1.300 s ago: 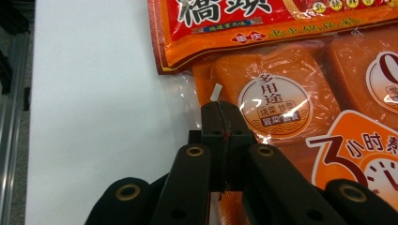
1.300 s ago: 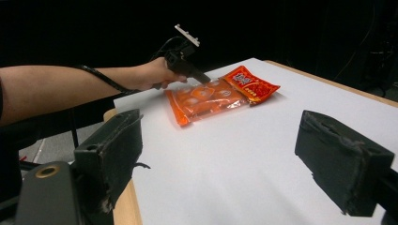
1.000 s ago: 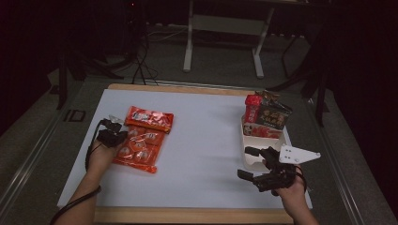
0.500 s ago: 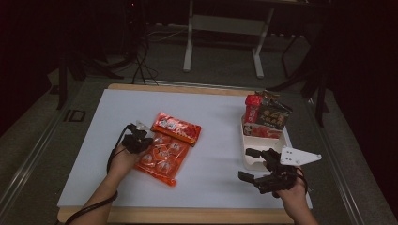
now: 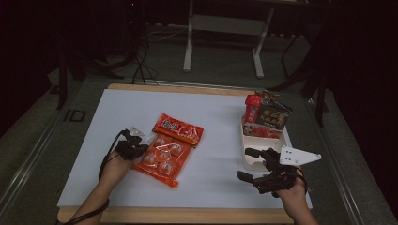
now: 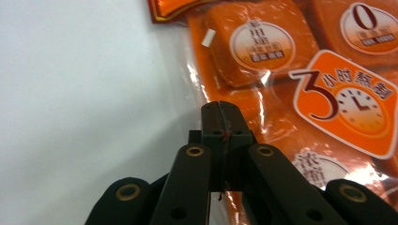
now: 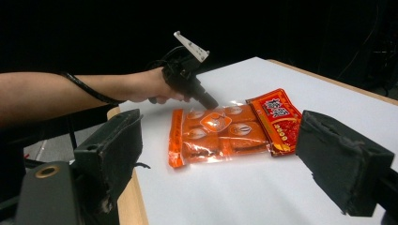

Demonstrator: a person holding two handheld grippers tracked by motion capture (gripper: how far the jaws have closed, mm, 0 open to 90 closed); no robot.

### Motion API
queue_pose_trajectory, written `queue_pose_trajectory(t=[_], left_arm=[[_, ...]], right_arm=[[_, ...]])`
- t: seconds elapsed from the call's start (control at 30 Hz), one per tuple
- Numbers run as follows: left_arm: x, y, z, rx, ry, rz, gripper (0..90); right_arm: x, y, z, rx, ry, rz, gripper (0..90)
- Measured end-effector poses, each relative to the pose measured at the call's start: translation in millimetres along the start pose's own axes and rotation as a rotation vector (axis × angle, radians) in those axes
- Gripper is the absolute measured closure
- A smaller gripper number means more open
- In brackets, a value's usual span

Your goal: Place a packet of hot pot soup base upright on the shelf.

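An orange and red snack packet lies flat on the white table top, left of centre. My left gripper sits at the packet's left edge, its jaws shut on the clear plastic rim. In the left gripper view the closed tips rest over the packet. My right gripper hovers near the front right of the table, jaws wide open and holding nothing. The right gripper view looks between its open jaws at the packet and the left gripper beyond.
A white tray stands at the right edge with a few red and dark snack packets upright in it. The white sheet covers a wooden board, and metal stand legs rise behind the table.
The left hand and the packet have slid together to the right, toward the table's middle. The right gripper has stayed where it was, still open.
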State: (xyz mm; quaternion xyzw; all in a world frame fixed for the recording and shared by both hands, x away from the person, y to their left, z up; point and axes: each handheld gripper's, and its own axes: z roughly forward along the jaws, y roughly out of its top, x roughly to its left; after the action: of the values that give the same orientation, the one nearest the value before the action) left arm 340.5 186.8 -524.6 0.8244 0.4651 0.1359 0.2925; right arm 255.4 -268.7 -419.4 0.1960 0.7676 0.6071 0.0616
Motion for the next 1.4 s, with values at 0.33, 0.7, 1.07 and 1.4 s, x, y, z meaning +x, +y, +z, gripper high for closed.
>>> queue_pose_trajectory(t=[0.33, 0.7, 1.07, 1.4], left_arm=[[-22.3, -8.6, -5.8, -0.001, -0.059, 0.004, 90.0], [-48.5, -9.5, -7.5, 0.020, -0.140, 0.042, 90.0], [-33.6, 6.2, 5.2, -0.031, -0.065, -0.039, 90.0], [-29.0, 22.9, 21.4, -0.030, -0.009, -0.036, 90.0]], right_arm=[[-0.9, -1.3, -1.2, -0.001, -0.002, 0.008, 15.0], [-0.3, -1.6, -0.3, 0.004, 0.002, 0.007, 15.0], [-0.9, -3.0, -1.1, 0.004, 0.002, 0.009, 15.0], [-4.7, -5.6, -3.2, 0.002, -0.002, 0.019, 15.0]])
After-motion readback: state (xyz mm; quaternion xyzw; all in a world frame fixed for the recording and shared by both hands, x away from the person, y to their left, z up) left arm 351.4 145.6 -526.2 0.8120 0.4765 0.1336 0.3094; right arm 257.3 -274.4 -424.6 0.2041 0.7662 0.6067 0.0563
